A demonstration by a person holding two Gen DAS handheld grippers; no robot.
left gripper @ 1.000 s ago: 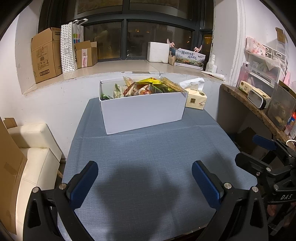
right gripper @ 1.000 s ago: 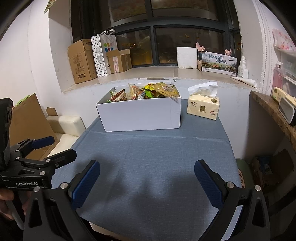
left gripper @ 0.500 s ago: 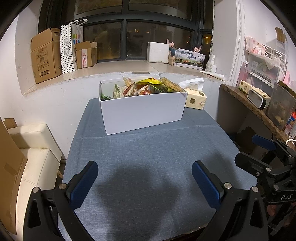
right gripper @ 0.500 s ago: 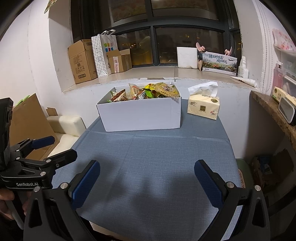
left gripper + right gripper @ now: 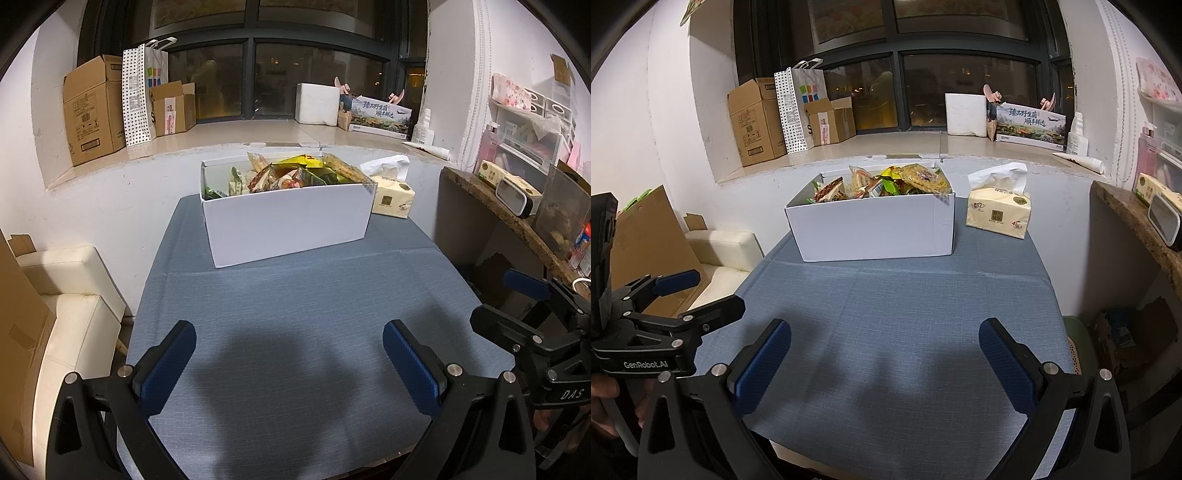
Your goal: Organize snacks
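Ahead of the left tool (image 5: pixel 289 341) and the right tool (image 5: pixel 884 339), both spread wide and holding nothing, bare blue cloth covered the table (image 5: pixel 905 314). Beyond it, well apart from either tool, the snacks (image 5: pixel 886 182) lay heaped in a white box (image 5: pixel 871 230), a tissue pack (image 5: pixel 997 214) just to its right. Such a heap would fit either packets awaiting sorting or packets already gathered in. Farther off ran a window ledge (image 5: pixel 229 136) with cardboard cartons (image 5: pixel 92 107).

Tissue pack (image 5: pixel 998 211) on blue tablecloth (image 5: pixel 905 314); cardboard boxes (image 5: pixel 94 107) behind.
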